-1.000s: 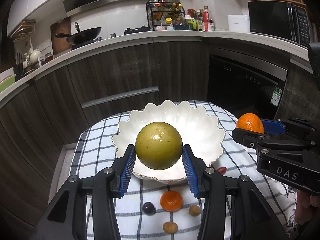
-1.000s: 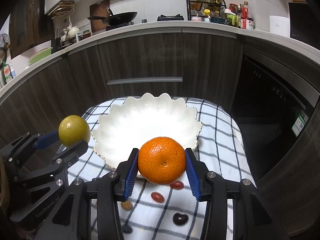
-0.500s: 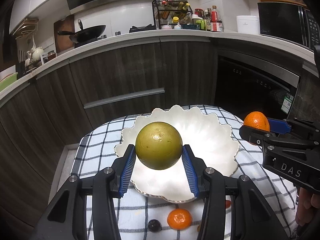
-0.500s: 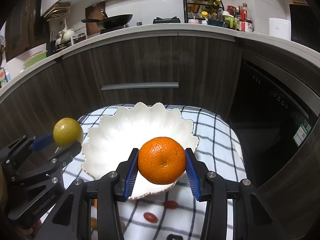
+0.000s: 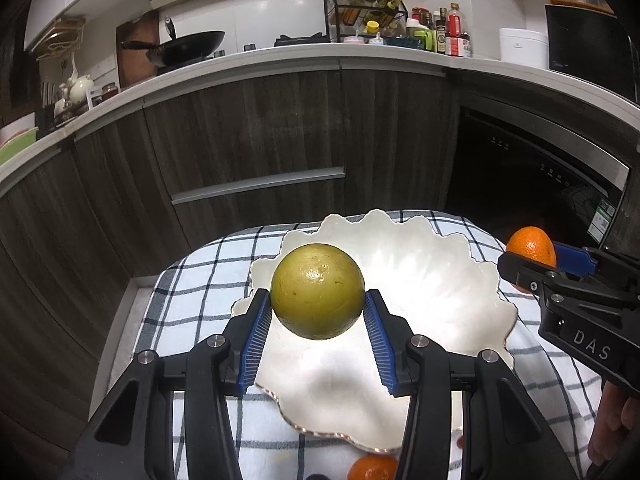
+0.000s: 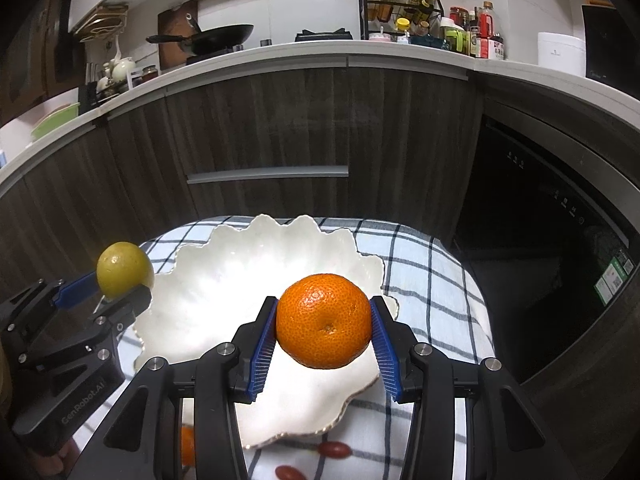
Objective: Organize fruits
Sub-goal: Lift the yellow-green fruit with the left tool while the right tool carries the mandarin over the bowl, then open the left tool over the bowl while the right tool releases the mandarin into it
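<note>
White scalloped bowl (image 5: 460, 280) sits on the checked cloth (image 5: 192, 304), nothing in it. Left gripper (image 5: 318, 332), jaws clamped on a green-yellow citrus (image 5: 318, 290), and right gripper (image 6: 324, 344), clamping an orange (image 6: 324, 320), both tilt down over it.

The bowl (image 5: 460, 280) sits on the checked cloth (image 5: 192, 300), in front of the cabinet drawer (image 5: 256, 184). Small fruits (image 6: 334, 449) lie on the cloth before the bowl. The worktop (image 6: 280, 52) behind carries a pan (image 6: 216, 38) left of a bottle rack (image 6: 400, 4).
</note>
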`<state>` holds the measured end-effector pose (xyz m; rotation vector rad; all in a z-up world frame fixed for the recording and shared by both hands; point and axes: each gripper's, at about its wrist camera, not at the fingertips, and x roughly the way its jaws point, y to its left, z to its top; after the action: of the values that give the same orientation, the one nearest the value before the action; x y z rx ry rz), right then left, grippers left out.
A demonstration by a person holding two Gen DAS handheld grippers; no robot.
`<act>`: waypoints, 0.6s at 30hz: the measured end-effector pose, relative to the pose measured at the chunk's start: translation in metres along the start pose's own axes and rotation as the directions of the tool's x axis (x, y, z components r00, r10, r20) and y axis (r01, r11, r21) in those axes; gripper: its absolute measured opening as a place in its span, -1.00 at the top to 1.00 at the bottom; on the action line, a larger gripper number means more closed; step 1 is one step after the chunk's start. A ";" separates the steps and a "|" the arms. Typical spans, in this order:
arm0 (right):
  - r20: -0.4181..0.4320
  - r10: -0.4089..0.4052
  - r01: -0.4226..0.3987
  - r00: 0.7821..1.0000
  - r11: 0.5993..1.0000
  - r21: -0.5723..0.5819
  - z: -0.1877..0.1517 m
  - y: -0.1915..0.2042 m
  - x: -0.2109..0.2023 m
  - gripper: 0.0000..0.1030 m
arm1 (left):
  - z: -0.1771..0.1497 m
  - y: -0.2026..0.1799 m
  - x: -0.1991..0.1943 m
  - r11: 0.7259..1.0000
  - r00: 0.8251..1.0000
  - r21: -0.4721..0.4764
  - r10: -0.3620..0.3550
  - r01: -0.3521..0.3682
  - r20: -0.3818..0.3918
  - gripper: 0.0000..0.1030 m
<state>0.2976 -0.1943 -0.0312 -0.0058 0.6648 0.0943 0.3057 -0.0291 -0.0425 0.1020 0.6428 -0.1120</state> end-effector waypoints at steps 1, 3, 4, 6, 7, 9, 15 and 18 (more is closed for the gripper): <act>-0.002 -0.002 0.002 1.000 1.000 0.005 0.001 -0.001 0.003 0.10 | 0.001 0.000 0.003 1.000 1.000 0.001 0.003 -0.003 -0.002 0.09; -0.007 -0.006 0.006 1.000 1.000 0.010 0.002 -0.001 0.008 0.10 | 0.002 0.001 0.008 1.000 1.000 -0.001 -0.001 0.001 -0.006 0.09; -0.011 -0.007 0.007 1.000 1.000 0.013 0.002 -0.001 0.012 0.10 | 0.003 0.002 0.012 1.000 1.000 -0.004 -0.005 0.005 -0.012 0.09; -0.019 -0.007 0.007 1.000 1.000 0.019 0.003 -0.001 0.018 0.10 | 0.004 0.003 0.019 1.000 1.000 -0.018 -0.011 0.010 -0.026 0.09; -0.024 -0.007 0.008 1.000 1.000 0.020 0.004 -0.001 0.020 0.10 | 0.004 0.004 0.021 1.000 0.999 -0.026 -0.012 0.011 -0.032 0.09; -0.035 -0.010 0.010 0.999 1.000 0.021 0.004 0.000 0.026 0.10 | 0.002 0.006 0.026 0.999 0.999 -0.038 -0.016 0.014 -0.044 0.09; -0.075 -0.022 0.024 0.997 0.999 0.024 0.002 0.001 0.039 0.10 | -0.002 0.003 0.034 0.999 0.996 -0.031 -0.027 0.025 -0.080 0.09; -0.113 -0.013 0.017 0.993 0.999 0.033 -0.001 0.001 0.045 0.10 | -0.003 0.000 0.036 0.999 0.994 -0.021 -0.027 0.025 -0.105 0.08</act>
<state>0.3321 -0.1899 -0.0602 0.0169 0.7793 0.0687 0.3325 -0.0310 -0.0666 0.0810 0.7508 -0.1259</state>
